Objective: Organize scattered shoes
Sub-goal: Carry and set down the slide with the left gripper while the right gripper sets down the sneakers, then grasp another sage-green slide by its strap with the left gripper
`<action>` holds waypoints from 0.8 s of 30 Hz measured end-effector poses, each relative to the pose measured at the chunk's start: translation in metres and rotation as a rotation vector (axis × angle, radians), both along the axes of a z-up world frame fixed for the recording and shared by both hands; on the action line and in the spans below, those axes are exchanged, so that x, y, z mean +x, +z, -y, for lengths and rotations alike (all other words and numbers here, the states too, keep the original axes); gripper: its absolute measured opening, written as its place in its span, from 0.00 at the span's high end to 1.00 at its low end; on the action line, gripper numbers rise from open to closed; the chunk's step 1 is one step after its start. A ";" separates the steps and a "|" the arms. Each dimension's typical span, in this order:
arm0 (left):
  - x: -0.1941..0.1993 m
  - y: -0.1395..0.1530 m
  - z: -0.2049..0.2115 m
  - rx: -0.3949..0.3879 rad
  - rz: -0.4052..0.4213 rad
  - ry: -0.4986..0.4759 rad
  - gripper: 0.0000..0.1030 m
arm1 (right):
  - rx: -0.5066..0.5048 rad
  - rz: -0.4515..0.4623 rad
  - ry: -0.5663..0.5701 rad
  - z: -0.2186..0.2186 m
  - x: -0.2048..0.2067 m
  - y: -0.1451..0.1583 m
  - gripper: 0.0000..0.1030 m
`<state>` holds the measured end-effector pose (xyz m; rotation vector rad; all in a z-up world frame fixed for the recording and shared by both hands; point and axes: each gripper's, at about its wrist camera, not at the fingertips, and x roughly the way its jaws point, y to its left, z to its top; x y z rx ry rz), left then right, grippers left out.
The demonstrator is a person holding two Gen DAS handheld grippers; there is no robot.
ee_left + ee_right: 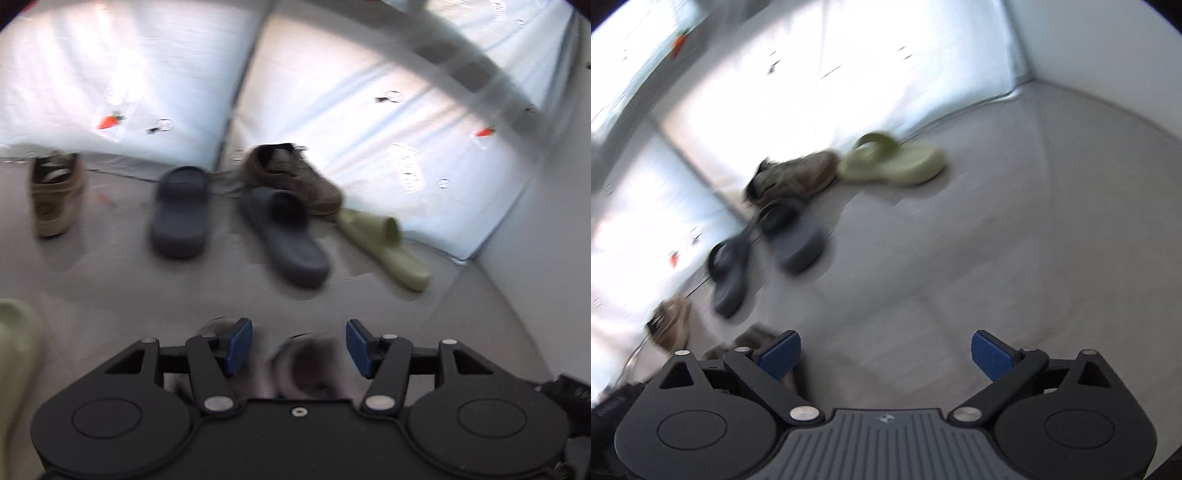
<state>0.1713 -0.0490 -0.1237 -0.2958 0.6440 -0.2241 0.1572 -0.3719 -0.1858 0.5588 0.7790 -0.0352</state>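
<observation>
Both grippers, left and right, have their jaws apart and hold nothing. Shoes lie on the floor by the wall: two brown sneakers, two grey slides, one green slide.

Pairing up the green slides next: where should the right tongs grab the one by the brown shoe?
Grip the arched strap of the green slide, pinching across the band from above. The slide lies flat, sole down, with its strap standing up off the footbed. The right tongs are open and empty. The brown shoe sits close beside its strap end.
</observation>
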 end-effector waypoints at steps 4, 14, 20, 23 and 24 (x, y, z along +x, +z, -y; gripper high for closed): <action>0.032 0.009 0.066 0.044 0.027 -0.086 0.45 | -0.045 0.001 -0.059 0.028 0.012 -0.009 0.02; 0.146 -0.025 0.203 0.147 -0.075 -0.143 0.44 | -0.214 0.005 -0.088 0.084 0.102 -0.036 0.02; 0.251 -0.066 0.220 0.246 -0.100 -0.157 0.44 | -0.263 0.015 -0.049 0.109 0.162 -0.053 0.02; 0.299 -0.074 0.226 0.290 -0.049 -0.142 0.44 | -0.248 -0.006 -0.044 0.118 0.174 -0.064 0.02; 0.314 -0.077 0.233 0.313 -0.029 -0.118 0.44 | -0.241 -0.016 -0.045 0.121 0.177 -0.069 0.02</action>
